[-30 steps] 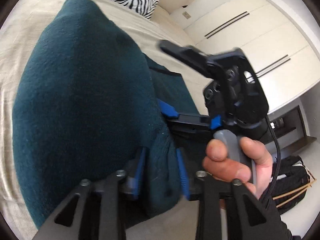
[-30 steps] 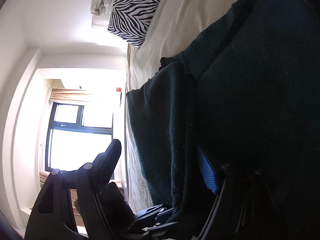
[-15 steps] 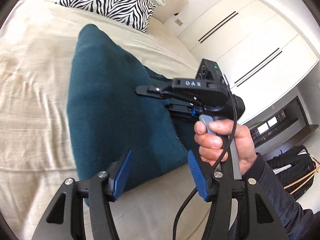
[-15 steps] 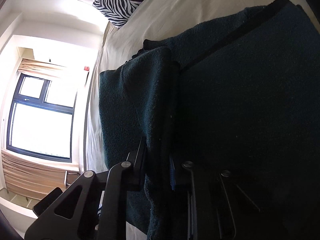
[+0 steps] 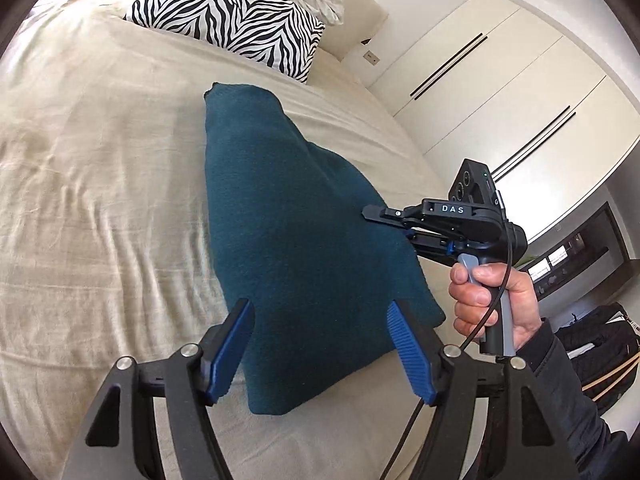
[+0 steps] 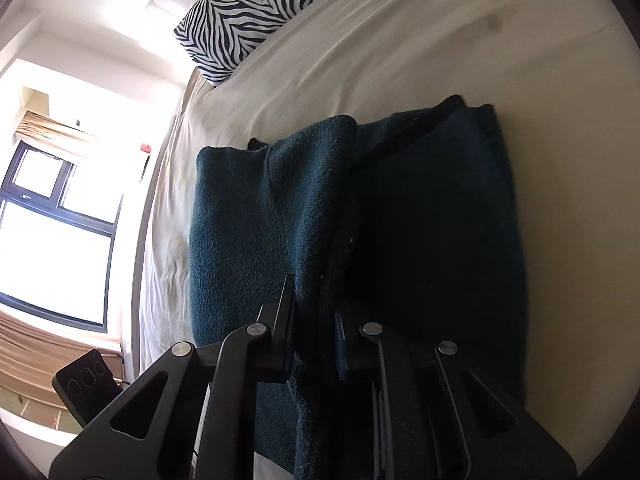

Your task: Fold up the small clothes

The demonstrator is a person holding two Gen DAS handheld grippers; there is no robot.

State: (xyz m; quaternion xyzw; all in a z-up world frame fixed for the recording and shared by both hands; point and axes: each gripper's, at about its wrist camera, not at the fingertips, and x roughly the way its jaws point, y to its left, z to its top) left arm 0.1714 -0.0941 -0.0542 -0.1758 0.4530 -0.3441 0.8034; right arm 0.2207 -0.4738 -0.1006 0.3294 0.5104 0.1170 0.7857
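— So, from the left wrist view: why does the left gripper [image 5: 320, 344] hang above the teal garment [image 5: 296, 240] on the bed [image 5: 100, 200]?
— Its jaws are opening, nothing between them — it looks let go.
— And the right wrist view?
— The right gripper [image 6: 316, 320] pinches a fold of the garment, likely to carry it over; no containers show

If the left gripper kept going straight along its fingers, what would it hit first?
Most likely the teal garment on the bed: it lies directly ahead of the left gripper, whose jaws are opening with nothing gripped. Depth is unclear.
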